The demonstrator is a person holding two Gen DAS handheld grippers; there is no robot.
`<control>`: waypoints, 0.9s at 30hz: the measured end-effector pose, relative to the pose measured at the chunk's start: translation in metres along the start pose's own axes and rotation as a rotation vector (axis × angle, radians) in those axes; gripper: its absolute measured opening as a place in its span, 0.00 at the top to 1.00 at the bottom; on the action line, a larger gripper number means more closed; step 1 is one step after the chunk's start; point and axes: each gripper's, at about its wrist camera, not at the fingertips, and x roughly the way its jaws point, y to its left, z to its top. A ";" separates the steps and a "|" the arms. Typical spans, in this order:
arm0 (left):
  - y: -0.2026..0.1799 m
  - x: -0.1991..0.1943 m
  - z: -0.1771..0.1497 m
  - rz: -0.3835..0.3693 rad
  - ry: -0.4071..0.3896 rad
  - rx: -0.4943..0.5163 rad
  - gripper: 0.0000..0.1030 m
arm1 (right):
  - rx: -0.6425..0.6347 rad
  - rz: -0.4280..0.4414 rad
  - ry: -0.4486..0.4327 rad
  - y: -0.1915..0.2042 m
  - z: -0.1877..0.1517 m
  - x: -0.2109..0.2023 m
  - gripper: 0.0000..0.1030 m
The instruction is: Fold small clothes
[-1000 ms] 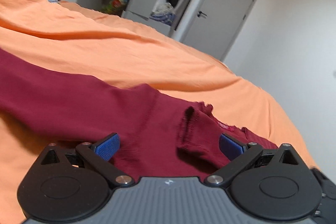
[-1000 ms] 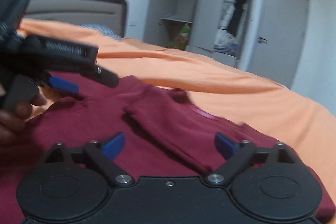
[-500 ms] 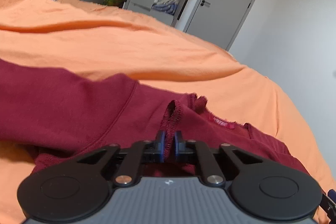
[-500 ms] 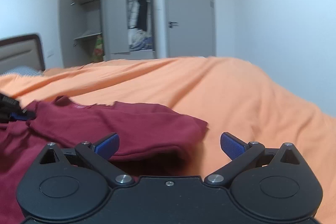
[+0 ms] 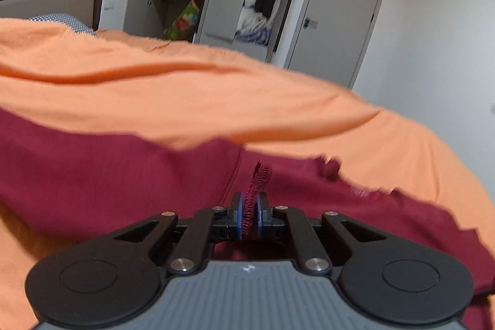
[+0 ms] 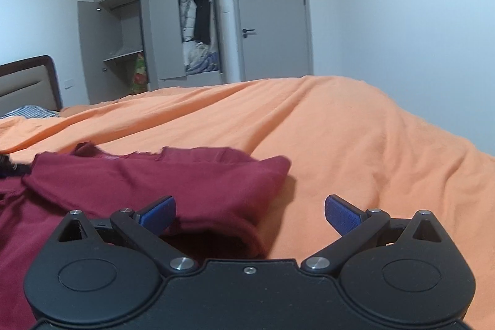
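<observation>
Left gripper pinches the stitched hem of the maroon shirt, likely to lift a fold; right gripper hangs spread, straddling its folded edge on the orange bedspread.

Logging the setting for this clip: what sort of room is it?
A bedroom, most likely: a bed under an orange cover, a padded headboard, and an open wardrobe with clothes hanging inside.

Black linkage arms, silver pivot screws, blue-padded fingers, ribbed grey housing
</observation>
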 end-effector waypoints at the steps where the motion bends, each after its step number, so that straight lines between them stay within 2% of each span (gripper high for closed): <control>1: 0.000 0.003 -0.004 0.005 0.008 0.005 0.92 | -0.002 -0.039 -0.001 0.000 0.001 0.003 0.01; 4: 0.001 0.006 -0.010 0.015 0.019 0.018 0.91 | -0.015 -0.176 0.005 -0.002 0.002 0.010 0.01; 6: 0.002 0.007 -0.011 0.014 0.020 0.021 0.91 | -0.032 -0.235 0.046 -0.004 -0.001 0.017 0.01; 9: 0.003 0.008 -0.012 0.012 0.026 0.019 0.89 | -0.052 -0.253 0.106 -0.006 -0.012 0.023 0.01; 14: 0.003 0.007 -0.012 0.008 0.041 0.014 0.84 | -0.063 -0.267 0.114 -0.005 -0.026 0.029 0.01; 15: 0.003 0.005 -0.011 0.004 0.048 0.008 0.78 | -0.072 -0.272 0.108 -0.004 -0.027 0.028 0.01; 17: 0.004 -0.001 -0.008 -0.019 0.054 -0.005 0.51 | -0.082 -0.275 0.101 -0.002 -0.027 0.029 0.01; 18: 0.004 -0.005 -0.007 -0.028 0.052 -0.017 0.27 | -0.083 -0.276 0.098 -0.001 -0.027 0.028 0.01; 19: 0.004 -0.010 -0.006 -0.032 0.044 -0.026 0.12 | -0.081 -0.275 0.097 -0.001 -0.027 0.028 0.01; 22: 0.004 -0.029 -0.002 -0.012 0.007 -0.025 0.00 | -0.072 -0.271 0.091 -0.004 -0.027 0.028 0.01; 27: 0.020 -0.056 0.005 0.053 -0.023 -0.010 0.00 | -0.086 -0.279 0.060 0.001 -0.029 0.021 0.01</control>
